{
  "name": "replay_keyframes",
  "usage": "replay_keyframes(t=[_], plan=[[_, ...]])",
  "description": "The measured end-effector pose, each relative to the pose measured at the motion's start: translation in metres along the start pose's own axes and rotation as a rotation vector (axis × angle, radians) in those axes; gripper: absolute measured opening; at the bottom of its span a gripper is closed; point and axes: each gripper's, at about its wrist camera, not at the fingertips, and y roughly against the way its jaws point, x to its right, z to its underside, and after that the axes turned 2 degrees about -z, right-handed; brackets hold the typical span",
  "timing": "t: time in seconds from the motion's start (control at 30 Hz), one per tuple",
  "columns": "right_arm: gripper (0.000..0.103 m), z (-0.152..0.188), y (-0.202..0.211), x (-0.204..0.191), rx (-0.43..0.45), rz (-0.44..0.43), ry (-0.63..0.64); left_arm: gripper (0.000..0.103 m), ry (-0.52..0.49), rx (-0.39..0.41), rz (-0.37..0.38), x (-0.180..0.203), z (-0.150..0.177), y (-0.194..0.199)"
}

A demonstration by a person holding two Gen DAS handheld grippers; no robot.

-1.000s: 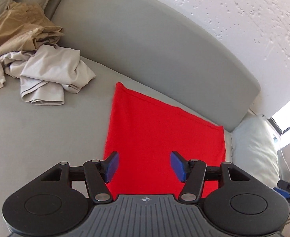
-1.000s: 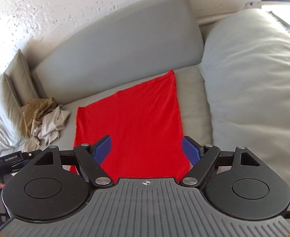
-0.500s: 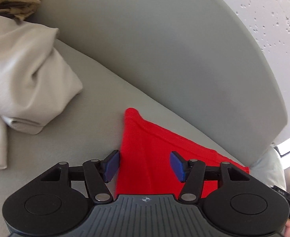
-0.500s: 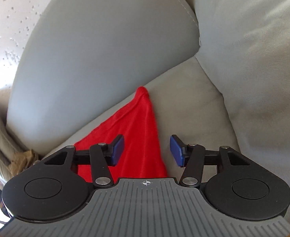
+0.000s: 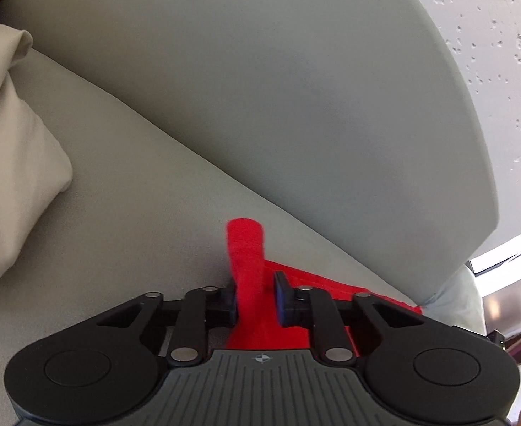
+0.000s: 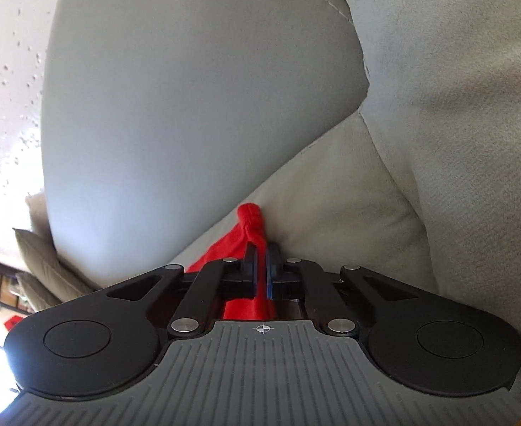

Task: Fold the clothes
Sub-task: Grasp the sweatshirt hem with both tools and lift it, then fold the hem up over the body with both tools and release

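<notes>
The left gripper [image 5: 255,296] points down at the sofa seat [image 5: 136,213], and its jaws are closing on a far corner of the red cloth [image 5: 246,248]. The corner stands up between the pads in a short roll that pokes out past the fingertips; the left pad touches the fabric, while a small gap shows on the right side. The rest of the cloth spreads flat to the right of this gripper, along the foot of the grey back cushion [image 5: 260,88]. To the left of the gripper, well apart, a pale beige garment [image 5: 8,177] lies bunched on the seat.

The right gripper [image 6: 260,266] is closed tight on the other far corner of the red cloth [image 6: 249,220]. The fabric is pinched into a wrinkled knot that sticks up just beyond the pads, and more red shows beneath the fingers and to the left of them. Ahead of this gripper rises the grey back cushion [image 6: 196,106]; to its right a big cream cushion [image 6: 455,106] leans in, close to the pinched corner. The seat [image 6: 331,206] under the corner looks cream here.
</notes>
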Motion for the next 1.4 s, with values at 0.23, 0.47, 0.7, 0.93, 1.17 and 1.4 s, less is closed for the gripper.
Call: replay_keyframes(t=[0.23, 0.47, 0.7, 0.93, 1.17, 1.4], plan=[[0.003, 0.021, 0.016, -0.063, 0.112, 0.177, 0.142, 0.004, -0.114, 0.068, -0.058, 0.031, 0.004, 0.049], [0.003, 0.066, 0.108, -0.106, 0.123, 0.169, 0.078, 0.004, -0.145, 0.087, 0.021, 0.054, 0.056, 0.141], [0.003, 0.141, 0.219, -0.093, 0.073, 0.206, -0.017, 0.004, -0.133, 0.095, 0.094, 0.059, 0.141, 0.209], [0.003, 0.194, 0.274, -0.035, 0.027, 0.259, -0.107, 0.004, -0.039, 0.047, -0.027, 0.036, 0.231, 0.244], [0.003, 0.234, 0.298, -0.042, 0.029, 0.272, -0.013, 0.005, 0.053, 0.074, -0.053, 0.015, 0.284, 0.271], [0.003, 0.259, 0.316, -0.041, 0.052, 0.300, 0.012, 0.005, -0.072, 0.088, -0.098, 0.035, 0.301, 0.275]])
